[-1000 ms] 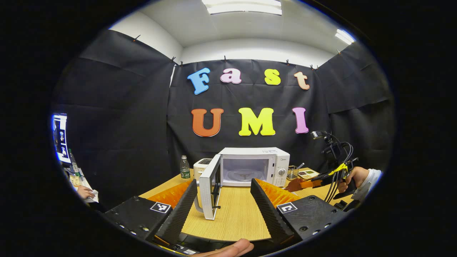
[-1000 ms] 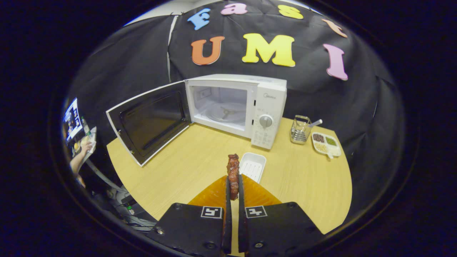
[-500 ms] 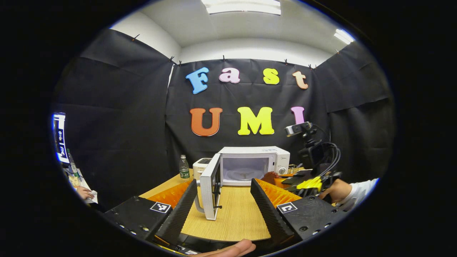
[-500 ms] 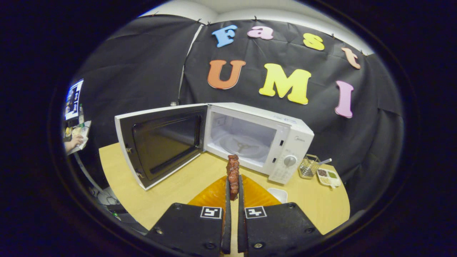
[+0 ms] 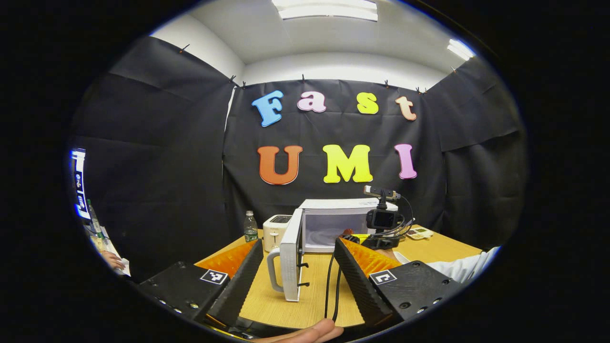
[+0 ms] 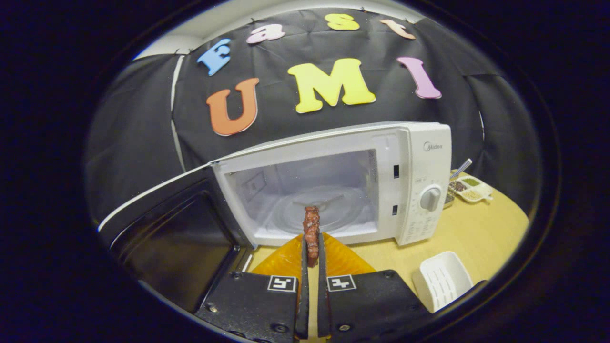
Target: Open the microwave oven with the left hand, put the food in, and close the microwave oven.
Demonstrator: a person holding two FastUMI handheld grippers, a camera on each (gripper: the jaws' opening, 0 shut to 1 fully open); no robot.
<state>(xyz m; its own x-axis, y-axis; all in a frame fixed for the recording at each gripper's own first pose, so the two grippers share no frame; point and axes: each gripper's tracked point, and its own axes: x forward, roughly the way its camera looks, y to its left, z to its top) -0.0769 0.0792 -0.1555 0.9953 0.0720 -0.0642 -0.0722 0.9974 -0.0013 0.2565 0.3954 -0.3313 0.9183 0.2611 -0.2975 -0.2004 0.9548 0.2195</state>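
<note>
Right gripper view: food (image 6: 311, 227) between tool (image 6: 310, 267) fingers

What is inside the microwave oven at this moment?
Inside the microwave oven lies a bare glass turntable. The food, clamped in the right gripper, hangs before the opening and covers a strip of the cavity floor.

Toaster (image 5: 277, 224) beside water bottle (image 5: 250, 226); white tray (image 6: 442, 286); condiment dish (image 6: 472, 187)

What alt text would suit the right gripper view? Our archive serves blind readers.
The right tool is shut on a reddish-brown piece of meat, held upright just in front of an open white microwave whose chamber holds only a glass turntable. The door swings out to the left, and a white tray lies on the wooden table.
</note>
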